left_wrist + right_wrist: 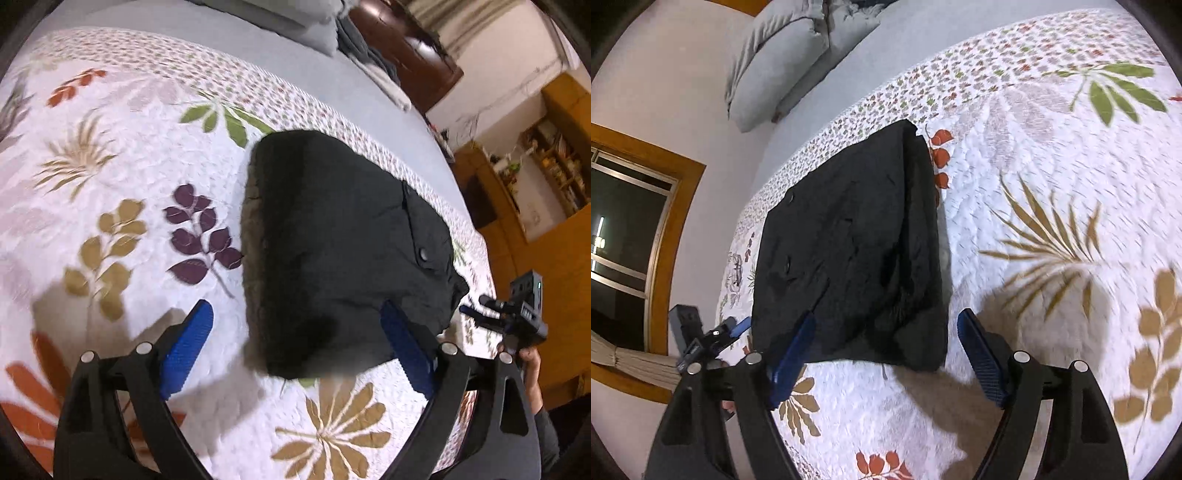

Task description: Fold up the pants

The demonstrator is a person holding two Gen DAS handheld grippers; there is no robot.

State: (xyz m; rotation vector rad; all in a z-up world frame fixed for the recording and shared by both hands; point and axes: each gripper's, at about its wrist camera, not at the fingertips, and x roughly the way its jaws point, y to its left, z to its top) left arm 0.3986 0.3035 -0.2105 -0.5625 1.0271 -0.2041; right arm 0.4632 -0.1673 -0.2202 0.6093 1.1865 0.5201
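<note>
black fabric pants (332,254) lay folded compact on floral quilted bed (110,221), 12 o'clock of both grippers | left gripper (295,347) jaws apart, empty | right gripper (886,350) jaws apart, empty | folding looked essentially done, maybe tidying left

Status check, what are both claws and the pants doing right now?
Left claw open, empty. Right claw open, empty. Pants folded into a compact stack on the quilt. Nothing in the way.
</note>
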